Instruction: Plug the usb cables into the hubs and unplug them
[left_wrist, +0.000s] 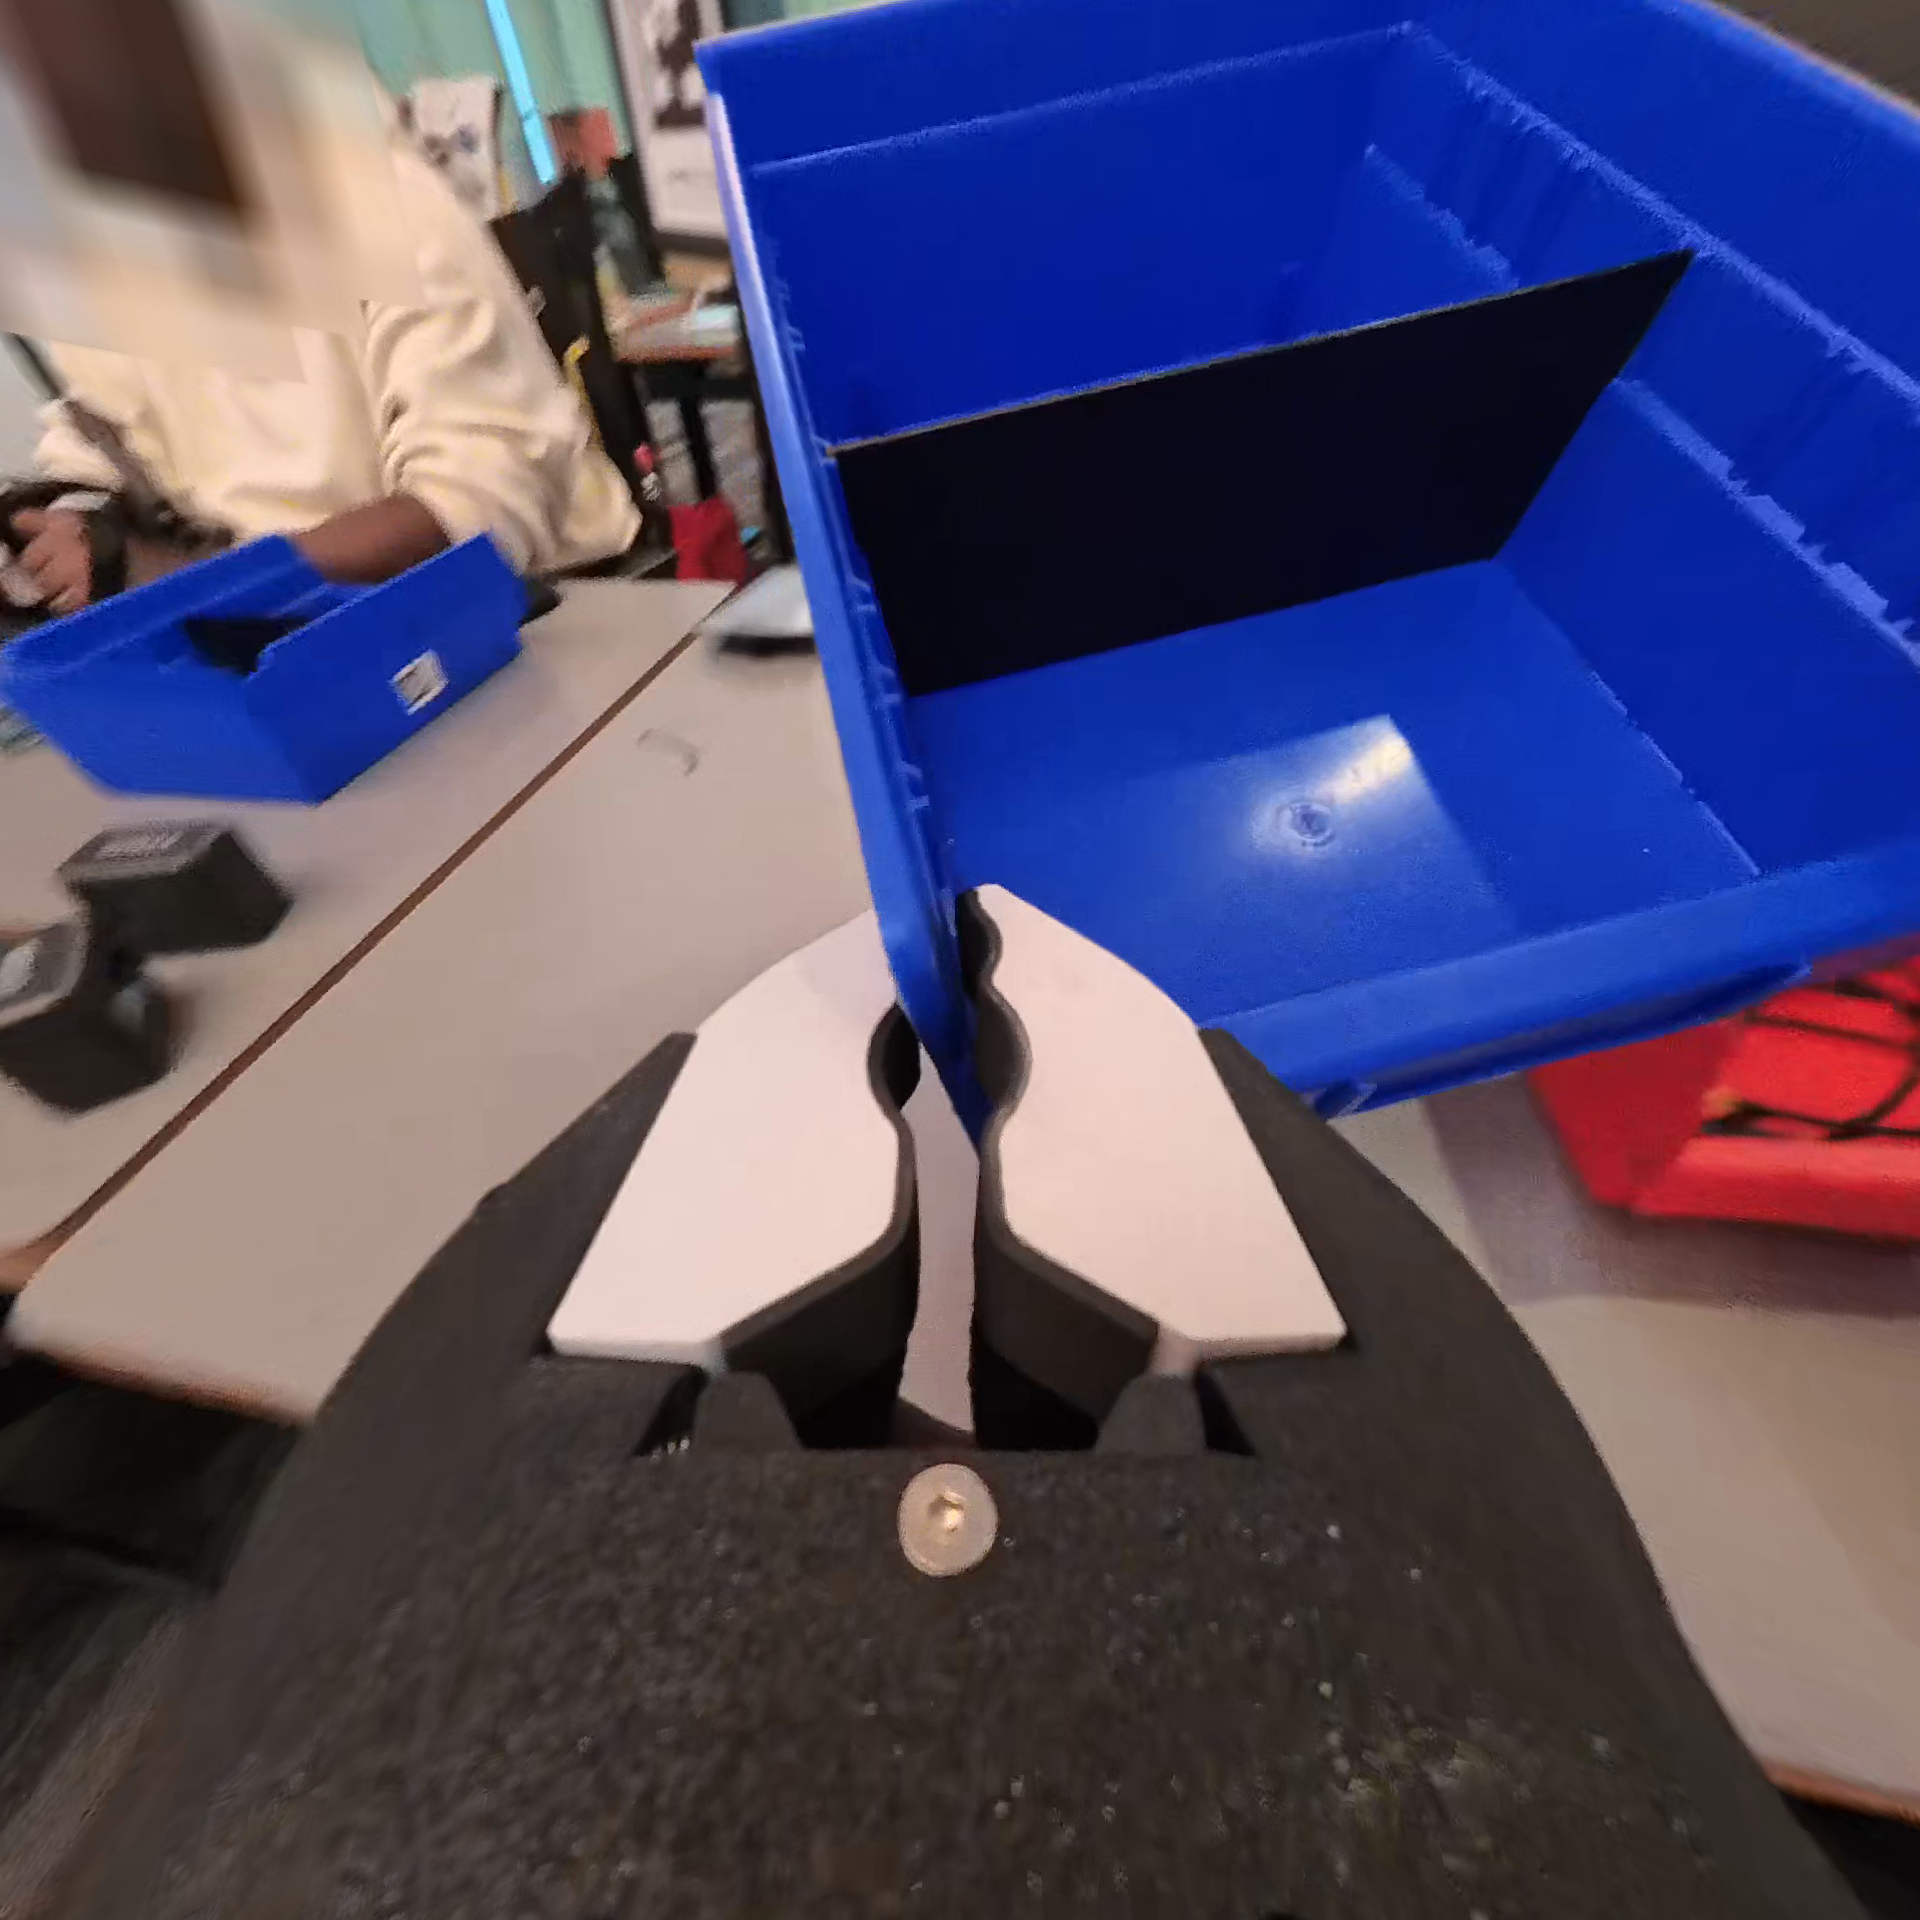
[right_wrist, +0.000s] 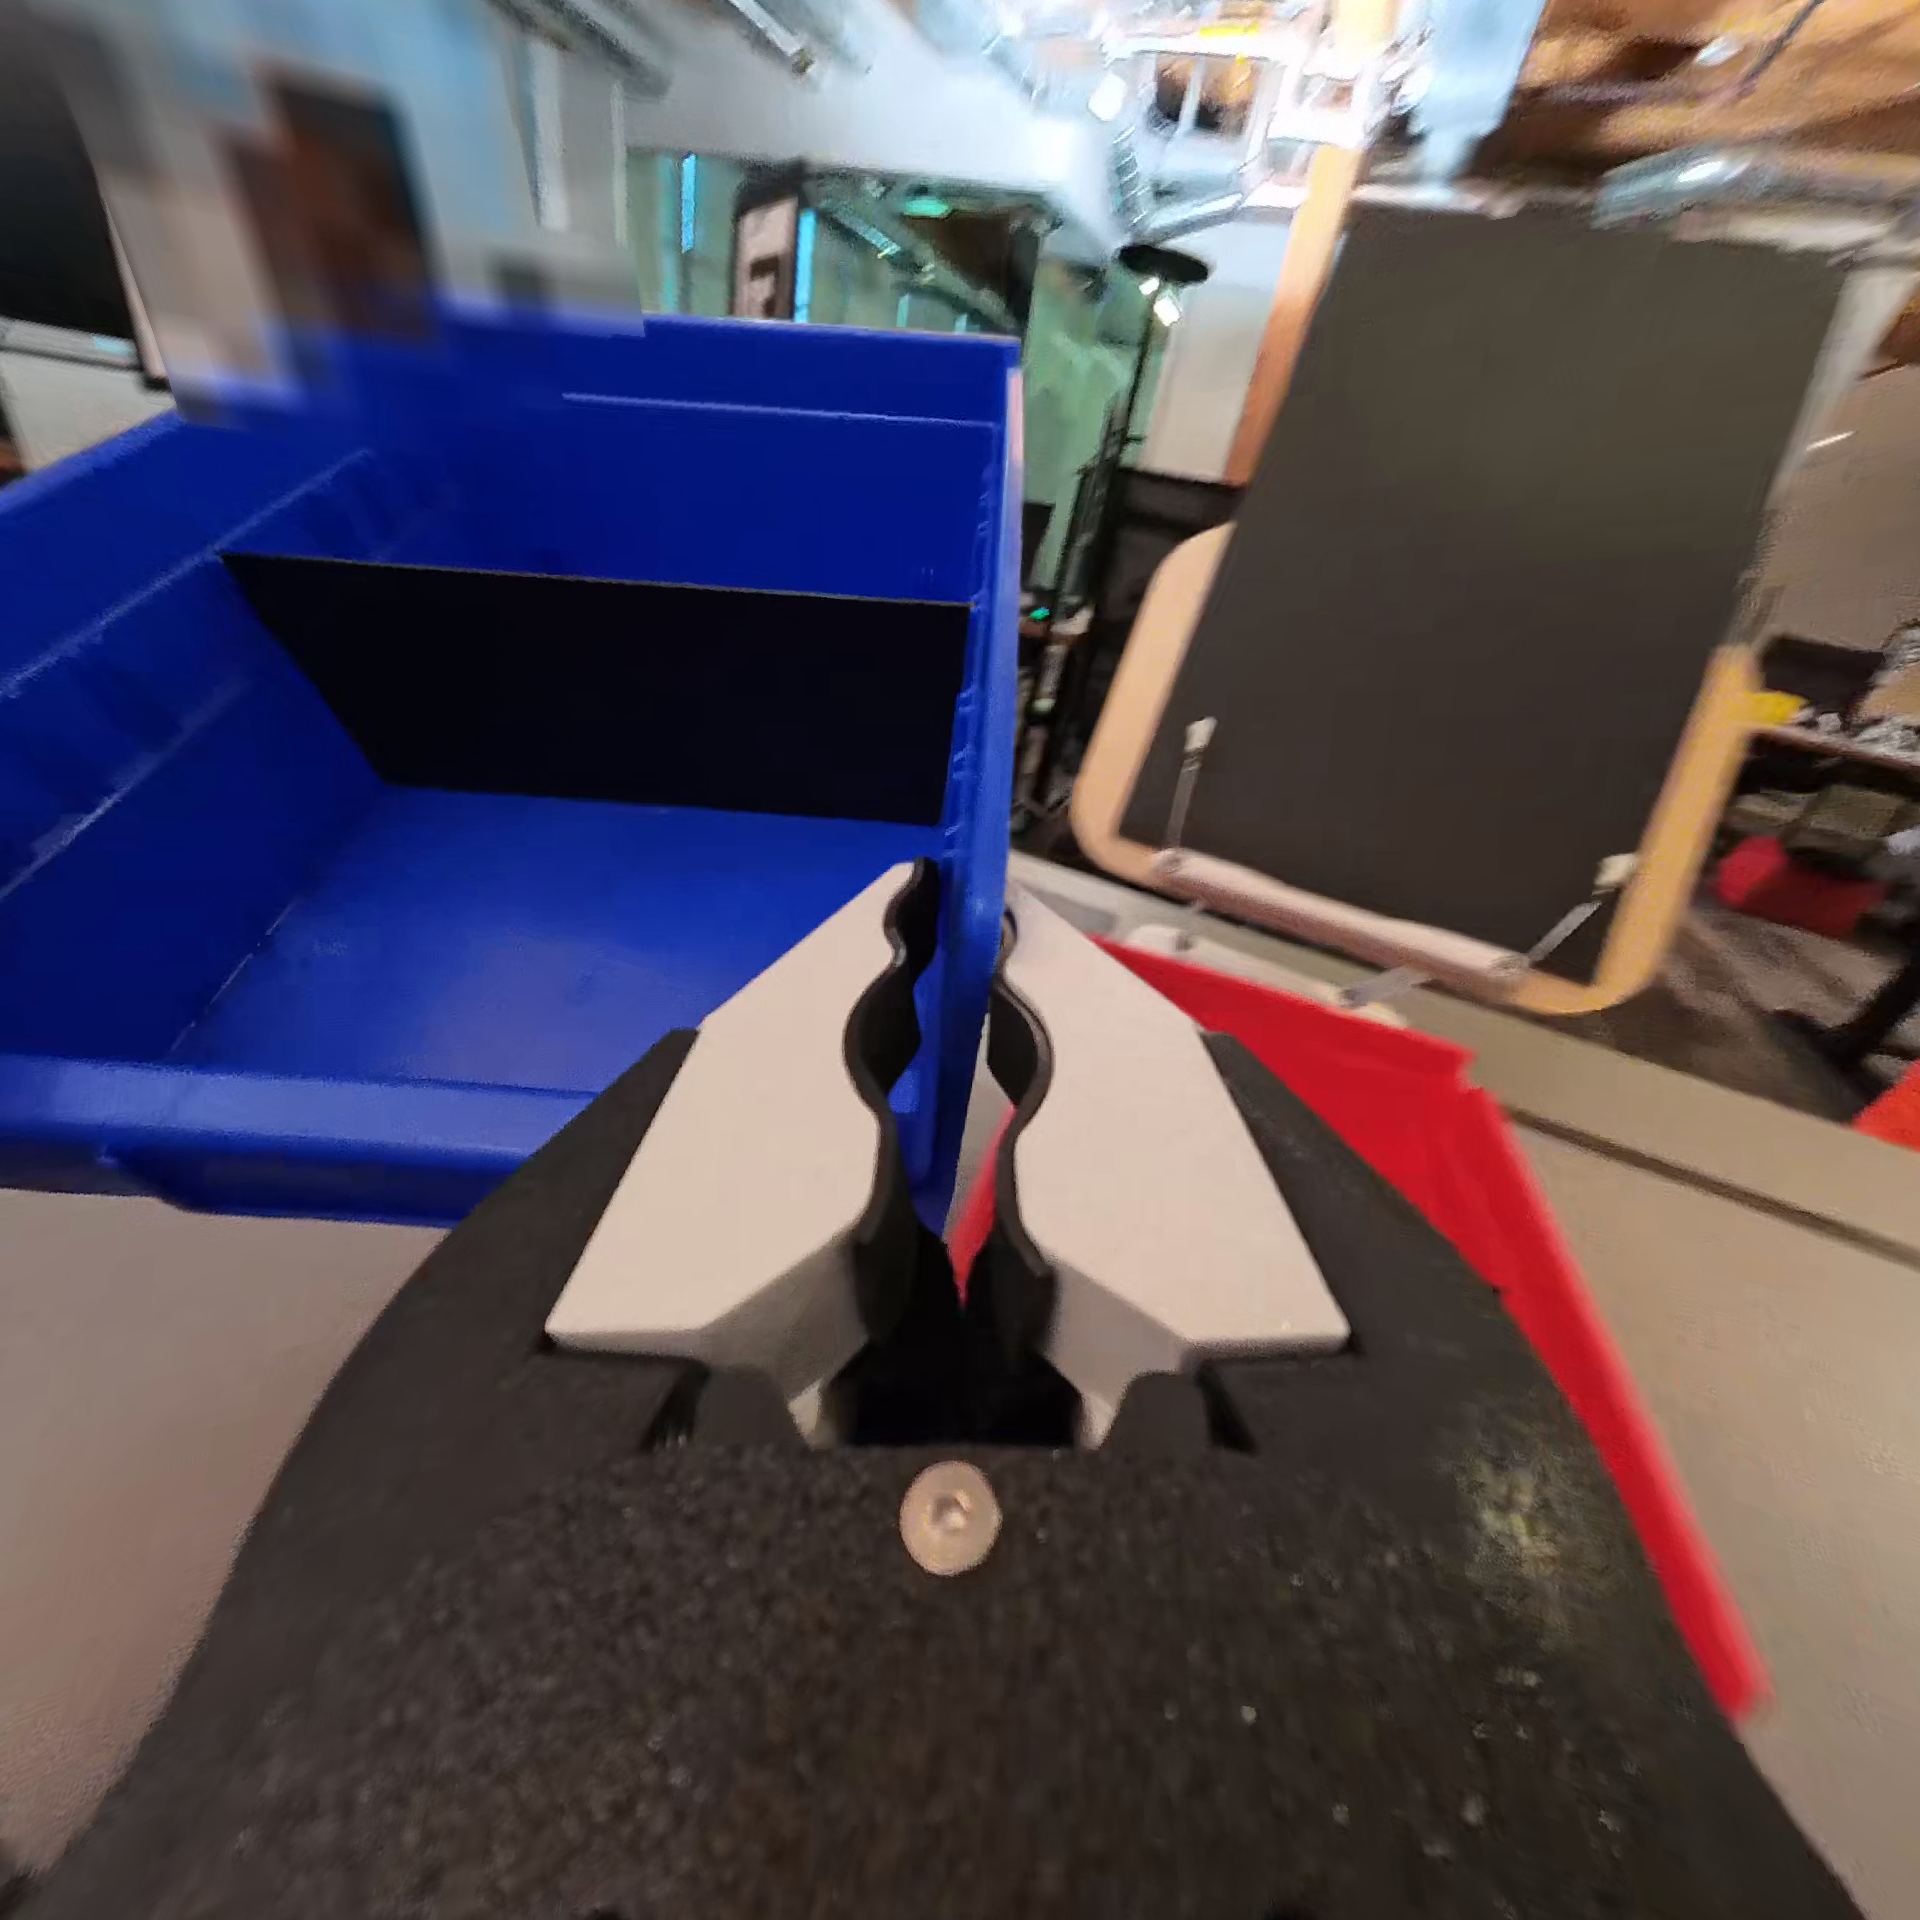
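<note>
The left gripper (left_wrist: 940, 997) sits nearest the lens in the left wrist view, its jaws pinching the left side wall of the blue bin (left_wrist: 1351, 831) close to the bin's front corner. The right gripper (right_wrist: 961, 1039) mirrors this in the right wrist view, its jaws closed on the opposite side wall near the front edge. The blue bin appears tilted and raised clear of the bench (left_wrist: 623, 1039), held between the two grippers. A black divider (left_wrist: 1195, 499) crosses the bin's interior; both compartments show bare floor.

Judged from the frames, the hold depends on thin walls gripped only at their front ends. Good practice is to keep both grippers level with each other and moving together, so that the walls do not twist or slip out of the wavy pads.

A red bin (left_wrist: 1766, 1122) sits on the bench just below the blue bin's front right corner, near the right gripper (right_wrist: 1403, 1122). Toward the bench's left edge, a second blue bin (left_wrist: 270, 686) stands with a person's arm (left_wrist: 364, 540) reaching into it, and a black device (left_wrist: 166, 883) lies nearby. Open bench surface lies between the held bin and the seam running across the bench.
</note>
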